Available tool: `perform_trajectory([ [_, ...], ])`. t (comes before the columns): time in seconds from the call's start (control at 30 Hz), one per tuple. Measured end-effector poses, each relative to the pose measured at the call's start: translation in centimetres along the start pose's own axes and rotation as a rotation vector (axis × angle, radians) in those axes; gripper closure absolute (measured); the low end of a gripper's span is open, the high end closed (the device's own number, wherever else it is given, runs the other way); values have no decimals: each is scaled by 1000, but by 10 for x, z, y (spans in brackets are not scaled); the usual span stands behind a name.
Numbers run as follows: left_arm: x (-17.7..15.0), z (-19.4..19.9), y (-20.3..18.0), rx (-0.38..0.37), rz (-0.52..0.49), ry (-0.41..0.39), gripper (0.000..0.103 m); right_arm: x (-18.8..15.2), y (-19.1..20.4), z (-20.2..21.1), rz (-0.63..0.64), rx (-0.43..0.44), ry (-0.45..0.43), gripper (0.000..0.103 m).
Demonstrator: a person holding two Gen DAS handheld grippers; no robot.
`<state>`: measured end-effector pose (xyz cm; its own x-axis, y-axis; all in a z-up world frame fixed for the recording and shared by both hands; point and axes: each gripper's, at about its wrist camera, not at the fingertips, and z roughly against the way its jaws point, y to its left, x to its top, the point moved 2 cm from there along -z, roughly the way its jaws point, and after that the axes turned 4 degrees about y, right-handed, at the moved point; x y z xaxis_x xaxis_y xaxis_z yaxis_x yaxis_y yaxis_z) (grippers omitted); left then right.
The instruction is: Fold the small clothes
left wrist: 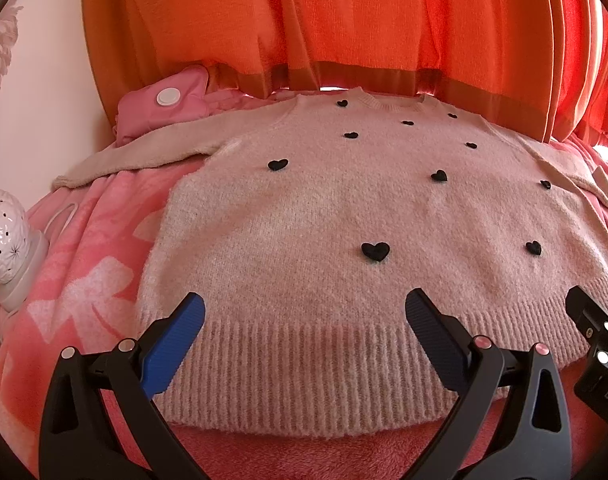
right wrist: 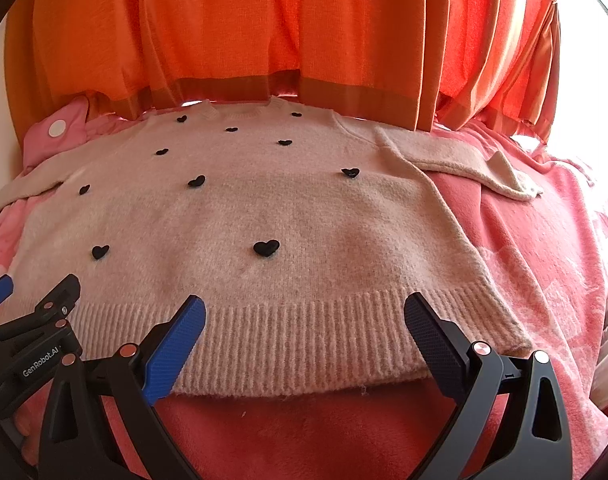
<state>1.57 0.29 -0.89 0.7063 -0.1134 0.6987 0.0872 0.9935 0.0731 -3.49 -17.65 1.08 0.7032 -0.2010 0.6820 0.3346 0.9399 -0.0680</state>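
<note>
A pale pink knit sweater (left wrist: pixel 316 208) with small black hearts lies flat on a pink blanket, front up, ribbed hem towards me, neck at the far side. It also shows in the right wrist view (right wrist: pixel 263 208). Its left sleeve (left wrist: pixel 135 152) stretches out to the left. Its right sleeve (right wrist: pixel 460 164) lies out to the right, cuff bent. My left gripper (left wrist: pixel 304 308) is open and empty, hovering over the hem's left part. My right gripper (right wrist: pixel 304 308) is open and empty over the hem's right part.
A pink blanket (left wrist: pixel 83 280) with white bows covers the bed. Orange curtains (left wrist: pixel 344 20) hang behind the sweater. A pink pouch with a white cap (left wrist: pixel 167 96) lies at the far left. A white perforated lamp (left wrist: pixel 3 236) stands at the left edge.
</note>
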Motion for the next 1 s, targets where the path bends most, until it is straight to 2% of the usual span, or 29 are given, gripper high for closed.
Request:
perform_trajectory([
  [1.0, -1, 0, 0, 2, -4, -4, 5, 0, 0, 1, 0, 0, 0, 5],
])
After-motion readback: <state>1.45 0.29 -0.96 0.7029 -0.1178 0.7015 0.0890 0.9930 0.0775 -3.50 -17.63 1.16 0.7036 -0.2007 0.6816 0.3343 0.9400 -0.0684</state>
